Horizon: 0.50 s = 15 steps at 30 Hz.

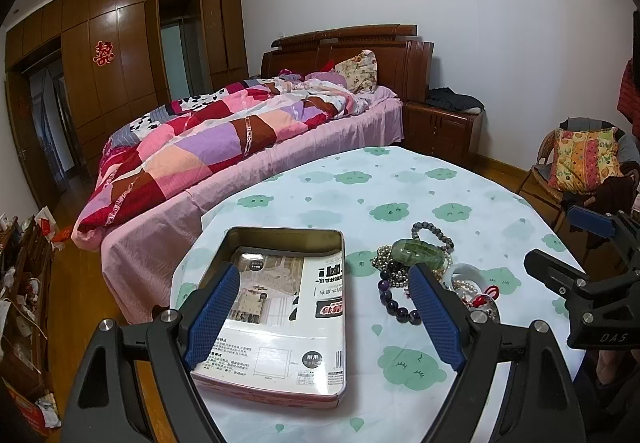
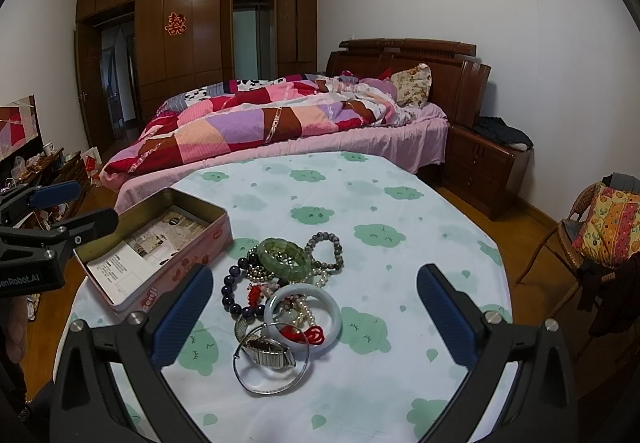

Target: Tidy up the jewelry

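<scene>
A pile of jewelry lies on the table: a green jade bangle (image 2: 284,258), a white bangle (image 2: 303,317), a purple bead bracelet (image 2: 230,293), a grey bead bracelet (image 2: 326,247), a metal watch (image 2: 267,351) and a thin silver hoop (image 2: 272,383). An open tin box (image 2: 158,249) lined with printed paper stands left of the pile. My right gripper (image 2: 314,313) is open and empty, low over the pile. My left gripper (image 1: 322,309) is open and empty above the tin box (image 1: 280,307); the green bangle (image 1: 418,253) and purple beads (image 1: 394,303) lie just beyond its right finger.
The table (image 2: 360,203) has a white cloth with green cloud prints. A bed with a patchwork quilt (image 2: 260,123) stands close behind it. A wicker chair with a cushion (image 2: 600,235) is at the right, a nightstand (image 2: 484,171) beside the bed.
</scene>
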### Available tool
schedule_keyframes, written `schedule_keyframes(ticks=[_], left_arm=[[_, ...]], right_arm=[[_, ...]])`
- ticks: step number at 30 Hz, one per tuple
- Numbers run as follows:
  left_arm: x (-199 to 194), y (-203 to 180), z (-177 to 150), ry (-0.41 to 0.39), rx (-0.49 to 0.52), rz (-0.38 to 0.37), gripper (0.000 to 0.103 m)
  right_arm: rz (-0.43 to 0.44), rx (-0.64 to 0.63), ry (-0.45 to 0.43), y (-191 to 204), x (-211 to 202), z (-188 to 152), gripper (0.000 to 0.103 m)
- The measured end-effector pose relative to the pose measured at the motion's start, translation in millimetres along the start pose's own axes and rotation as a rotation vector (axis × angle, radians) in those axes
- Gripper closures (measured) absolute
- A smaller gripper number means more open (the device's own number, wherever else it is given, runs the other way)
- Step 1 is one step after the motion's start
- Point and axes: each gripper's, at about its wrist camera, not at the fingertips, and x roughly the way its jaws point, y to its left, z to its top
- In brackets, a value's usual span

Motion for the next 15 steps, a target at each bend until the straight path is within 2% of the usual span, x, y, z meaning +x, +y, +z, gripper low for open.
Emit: schedule_keyframes(ticks=[6,10,15], left_arm=[[0,1,-1,0.006,-0.001,-0.005,0.017],[2,9,-8,0.025,-0.016,-0.041,0.017],[11,8,-9,0.035,-0.002,-0.051,0.017]], right_arm=[[0.001,0.000,0.002,0,1,-1,0.000],[0.015,-0.001,0.003,1,0,-4,0.000],[0.002,0.011,0.013,-6,1,-13,0.000]])
